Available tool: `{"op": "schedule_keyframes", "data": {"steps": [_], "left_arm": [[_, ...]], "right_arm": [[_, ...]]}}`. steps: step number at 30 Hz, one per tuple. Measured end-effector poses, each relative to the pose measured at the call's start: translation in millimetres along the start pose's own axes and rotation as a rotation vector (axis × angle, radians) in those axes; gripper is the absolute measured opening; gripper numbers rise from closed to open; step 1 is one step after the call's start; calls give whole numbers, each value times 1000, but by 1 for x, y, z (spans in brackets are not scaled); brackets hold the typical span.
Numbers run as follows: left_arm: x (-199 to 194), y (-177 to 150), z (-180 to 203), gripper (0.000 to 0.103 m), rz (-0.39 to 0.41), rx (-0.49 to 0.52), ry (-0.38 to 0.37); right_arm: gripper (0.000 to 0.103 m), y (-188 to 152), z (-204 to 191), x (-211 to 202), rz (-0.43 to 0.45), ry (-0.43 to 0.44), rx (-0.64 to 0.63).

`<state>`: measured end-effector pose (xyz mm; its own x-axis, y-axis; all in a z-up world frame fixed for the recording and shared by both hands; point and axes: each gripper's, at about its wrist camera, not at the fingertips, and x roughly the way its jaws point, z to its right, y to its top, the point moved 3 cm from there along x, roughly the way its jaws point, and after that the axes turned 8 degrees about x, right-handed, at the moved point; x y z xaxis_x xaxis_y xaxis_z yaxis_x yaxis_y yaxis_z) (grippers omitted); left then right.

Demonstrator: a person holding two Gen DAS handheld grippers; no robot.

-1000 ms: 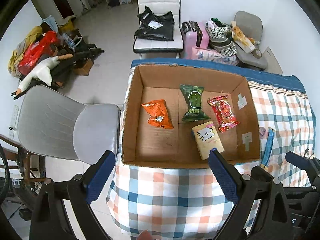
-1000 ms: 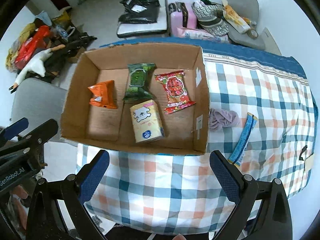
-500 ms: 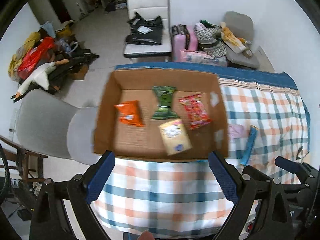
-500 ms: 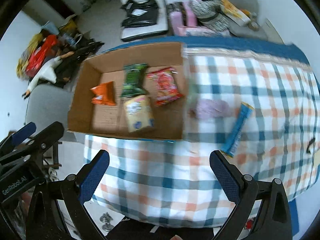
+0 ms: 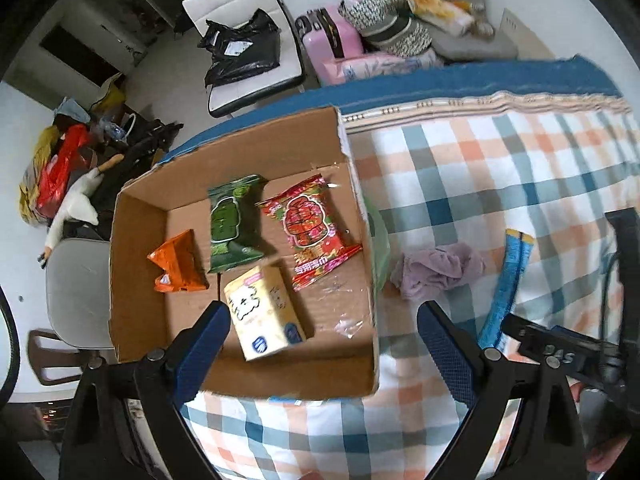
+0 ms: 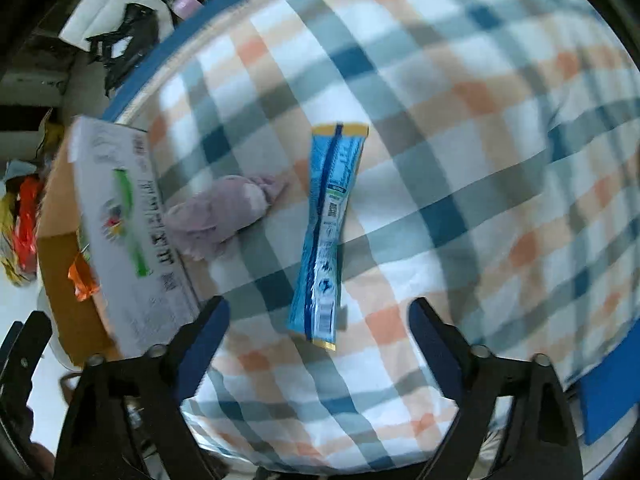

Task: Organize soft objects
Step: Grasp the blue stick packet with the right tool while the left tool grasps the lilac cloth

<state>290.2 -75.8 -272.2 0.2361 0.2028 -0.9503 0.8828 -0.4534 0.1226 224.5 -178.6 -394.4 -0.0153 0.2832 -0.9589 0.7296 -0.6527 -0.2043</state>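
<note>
A cardboard box (image 5: 132, 300) on the plaid-covered table holds an orange packet (image 5: 178, 264), a green packet (image 5: 232, 224), a red packet (image 5: 312, 232) and a cream tissue pack (image 5: 260, 316). A lilac cloth (image 5: 436, 270) and a long blue sachet (image 5: 508, 276) lie on the plaid right of the box. My left gripper (image 5: 324, 340) is open and empty over the box's near right corner. My right gripper (image 6: 318, 338) is open and empty, low over the blue sachet (image 6: 328, 232), whose near end lies between the fingers. The cloth (image 6: 220, 216) lies left of it beside the box (image 6: 120, 220).
The plaid cloth (image 6: 480, 160) spreads to the right. A grey chair (image 5: 76, 288) stands left of the box. A white chair with black bags (image 5: 244, 52), a pink suitcase (image 5: 328, 40) and piled clutter (image 5: 64, 164) lie beyond the table.
Both grippers moved right and closer to the table. The right one dropped low over the blue sachet; the left one now looks at the box's right half and the cloth.
</note>
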Motion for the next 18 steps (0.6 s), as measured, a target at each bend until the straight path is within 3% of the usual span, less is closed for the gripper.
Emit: {"op": "schedule_keyframes", "data": {"steps": [2,5,9,13,18], "left_arm": [[8,7,8,96,-16,16,10],[15,17,19,96,-32,41,34],[20,27,33,96,-49,84,44],[24,39,54,96,-63,152,36],[40,54,99,96,-105,356,41]], "right_arm": [[83,6,1,19,-32,-5,5],[69,11,0,42,-88,12,13],[29,13,2,53,-108,-6,-8],[24,19,17,42,-106,-1,-25],[24,35,41,17,-84,-19,-42]]}}
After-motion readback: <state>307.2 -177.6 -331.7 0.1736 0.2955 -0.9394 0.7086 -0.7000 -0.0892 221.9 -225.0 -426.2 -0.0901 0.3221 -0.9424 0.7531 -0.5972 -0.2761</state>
